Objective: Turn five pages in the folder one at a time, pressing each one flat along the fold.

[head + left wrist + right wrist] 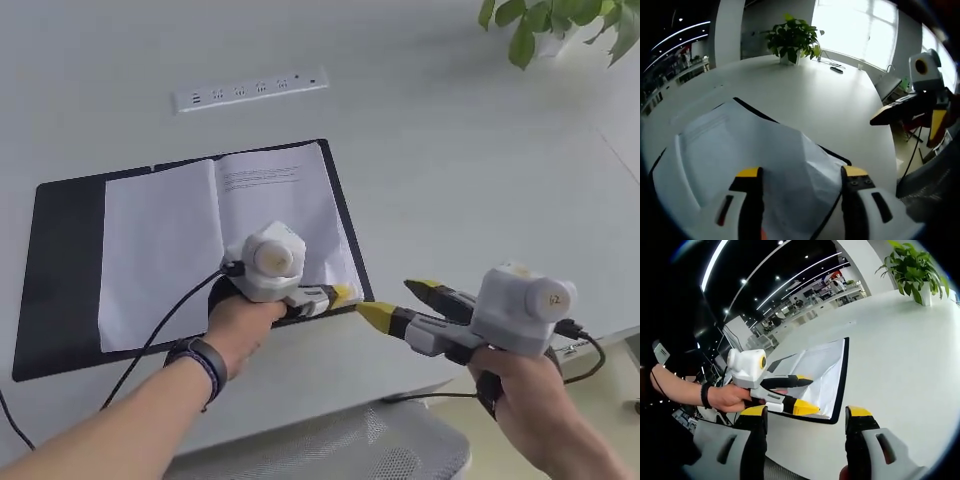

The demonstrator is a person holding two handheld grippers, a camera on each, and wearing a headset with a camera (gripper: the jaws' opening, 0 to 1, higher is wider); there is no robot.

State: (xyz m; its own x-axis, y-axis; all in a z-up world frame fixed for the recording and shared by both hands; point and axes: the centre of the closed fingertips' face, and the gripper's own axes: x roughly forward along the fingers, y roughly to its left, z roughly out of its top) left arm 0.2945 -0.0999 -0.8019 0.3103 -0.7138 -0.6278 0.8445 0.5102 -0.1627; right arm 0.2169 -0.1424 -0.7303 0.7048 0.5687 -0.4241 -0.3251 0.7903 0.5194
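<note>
A black folder [60, 260] lies open on the white table, with white pages [270, 210] on both sides of the fold. My left gripper [340, 297] is open at the folder's near right corner, low over the right page [740, 145], whose corner lies between its jaws. My right gripper [398, 300] is open too and holds nothing. It hovers off the table's front edge, just right of the folder, with its tips toward the left gripper. The right gripper view shows the left gripper [805, 395] at the folder's black edge [840, 385]. The right gripper [907, 120] appears at the right of the left gripper view.
A white power strip [250, 90] lies beyond the folder. A potted plant [560, 25] stands at the far right of the table. A mesh chair back [350, 440] is below the table's front edge. Cables trail from both grippers.
</note>
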